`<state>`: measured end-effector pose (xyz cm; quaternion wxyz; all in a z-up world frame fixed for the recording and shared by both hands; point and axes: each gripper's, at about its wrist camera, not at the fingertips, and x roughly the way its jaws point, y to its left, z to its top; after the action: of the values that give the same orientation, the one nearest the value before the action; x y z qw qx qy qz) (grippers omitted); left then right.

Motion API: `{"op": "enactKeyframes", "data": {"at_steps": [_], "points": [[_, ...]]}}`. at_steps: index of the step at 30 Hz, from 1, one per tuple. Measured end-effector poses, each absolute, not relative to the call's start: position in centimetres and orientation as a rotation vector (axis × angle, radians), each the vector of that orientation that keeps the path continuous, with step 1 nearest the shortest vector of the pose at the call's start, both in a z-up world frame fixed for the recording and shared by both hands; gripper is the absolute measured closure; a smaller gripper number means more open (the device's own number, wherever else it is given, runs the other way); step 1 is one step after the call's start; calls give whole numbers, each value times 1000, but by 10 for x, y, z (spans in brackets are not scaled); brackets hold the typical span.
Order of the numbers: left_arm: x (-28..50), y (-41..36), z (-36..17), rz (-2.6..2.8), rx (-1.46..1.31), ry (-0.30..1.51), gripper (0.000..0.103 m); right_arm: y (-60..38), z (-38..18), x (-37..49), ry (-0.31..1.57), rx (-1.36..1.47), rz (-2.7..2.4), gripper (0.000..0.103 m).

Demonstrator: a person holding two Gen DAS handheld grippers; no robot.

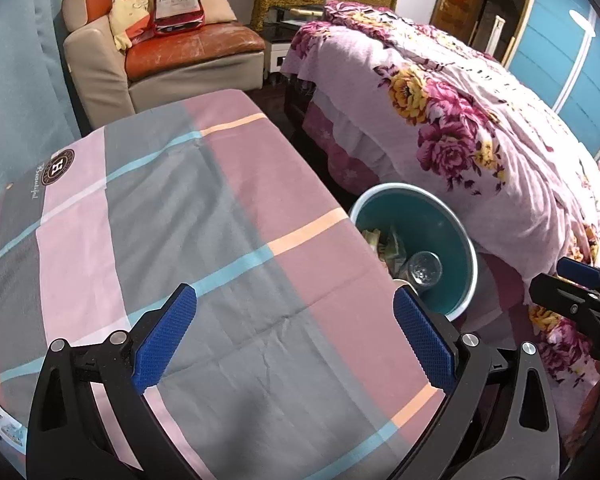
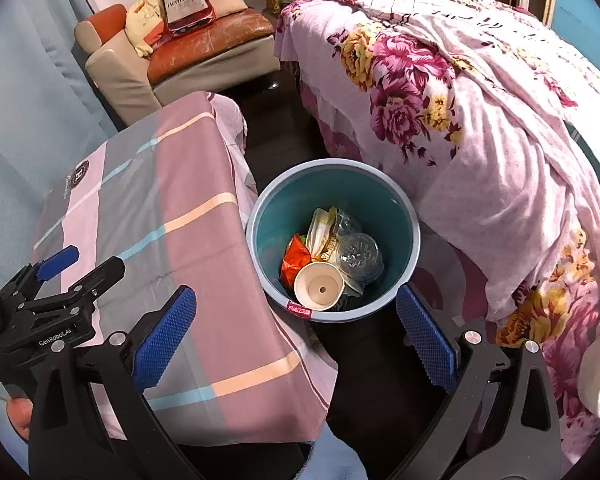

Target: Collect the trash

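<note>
A teal bin (image 2: 274, 220) stands on the dark floor between the table and the bed. It holds a beige paper cup (image 2: 319, 291), an orange wrapper (image 2: 294, 262), a clear plastic cup (image 2: 359, 256) and crumpled packaging. The bin also shows in the left wrist view (image 1: 448, 224). My right gripper (image 2: 296, 340) is open and empty, above the bin's near edge. My left gripper (image 1: 296, 340) is open and empty over the plaid tablecloth (image 1: 204, 248). The left gripper shows in the right wrist view (image 2: 80, 266), at the left over the table.
The plaid-covered table (image 2: 188, 216) is left of the bin. A bed with a floral pink blanket (image 2: 480, 128) is right of it. An armchair (image 1: 188, 48) with cushions and a bottle-shaped red bag (image 1: 178, 0) stands behind the table.
</note>
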<state>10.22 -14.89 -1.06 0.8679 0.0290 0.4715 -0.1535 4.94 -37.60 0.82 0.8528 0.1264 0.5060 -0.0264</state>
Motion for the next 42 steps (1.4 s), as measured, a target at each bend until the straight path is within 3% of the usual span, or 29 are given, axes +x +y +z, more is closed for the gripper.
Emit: {"op": "enactKeyframes", "data": {"at_steps": [42], "points": [[117, -131, -35, -257, 79, 1009, 4, -356, -19, 80, 1130, 236, -42, 7]]}}
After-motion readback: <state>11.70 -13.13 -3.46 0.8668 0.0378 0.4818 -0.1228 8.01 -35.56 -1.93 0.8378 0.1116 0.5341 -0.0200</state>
